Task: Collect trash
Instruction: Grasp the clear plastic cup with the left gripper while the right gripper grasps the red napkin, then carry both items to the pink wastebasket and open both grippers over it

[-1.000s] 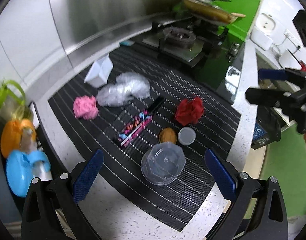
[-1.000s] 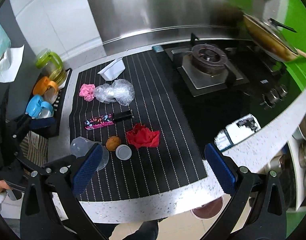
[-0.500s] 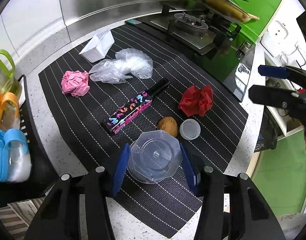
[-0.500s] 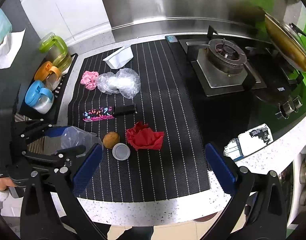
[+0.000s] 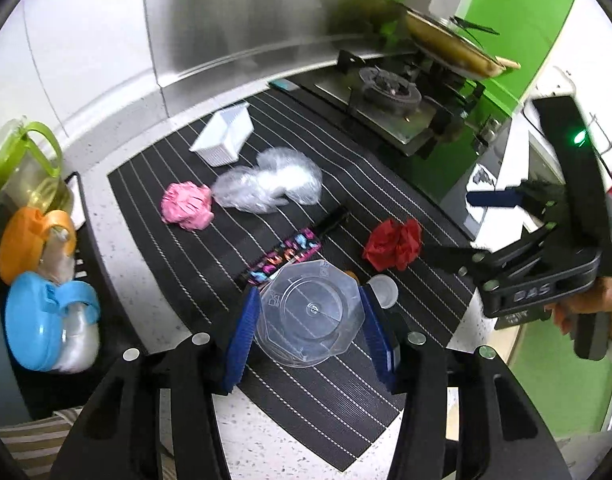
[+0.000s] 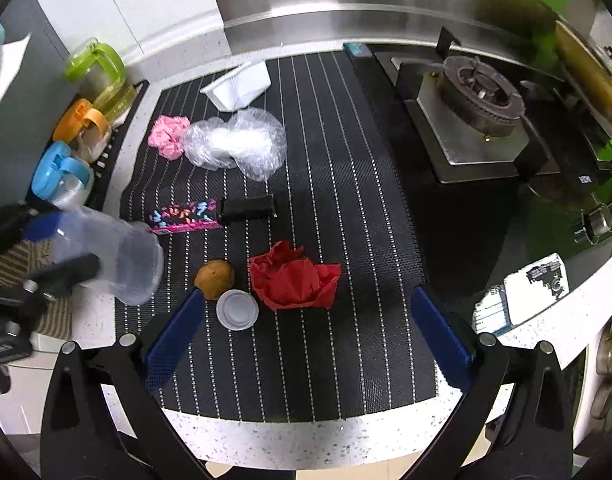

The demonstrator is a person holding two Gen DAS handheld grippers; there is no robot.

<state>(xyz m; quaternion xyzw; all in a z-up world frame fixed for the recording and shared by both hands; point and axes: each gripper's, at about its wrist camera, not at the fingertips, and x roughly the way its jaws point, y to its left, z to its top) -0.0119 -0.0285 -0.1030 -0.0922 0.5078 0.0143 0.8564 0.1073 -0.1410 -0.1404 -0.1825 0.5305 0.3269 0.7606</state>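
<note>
My left gripper (image 5: 309, 320) is shut on a clear plastic cup (image 5: 310, 314), held tilted above the striped black mat (image 6: 345, 208); the cup also shows in the right wrist view (image 6: 118, 256). On the mat lie a red crumpled paper (image 6: 294, 278), a brown ball (image 6: 214, 276), a small white lid (image 6: 237, 309), a colourful wrapper (image 6: 186, 216), a clear plastic bag (image 6: 238, 144), a pink crumpled paper (image 6: 168, 140) and a white tray (image 6: 238, 88). My right gripper (image 6: 306, 330) is open and empty above the mat's front, near the lid and red paper.
A gas stove (image 6: 477, 100) with a pan (image 5: 445, 44) stands at the right. Jars with green (image 6: 98, 76), orange (image 6: 82, 120) and blue (image 6: 58, 172) lids sit on a rack at the left. Cards (image 6: 525, 296) lie on the counter's front right edge.
My left gripper closed on the clear cup and lifted it off the mat, tilting it. My right gripper moved lower and closer to the lid and red paper.
</note>
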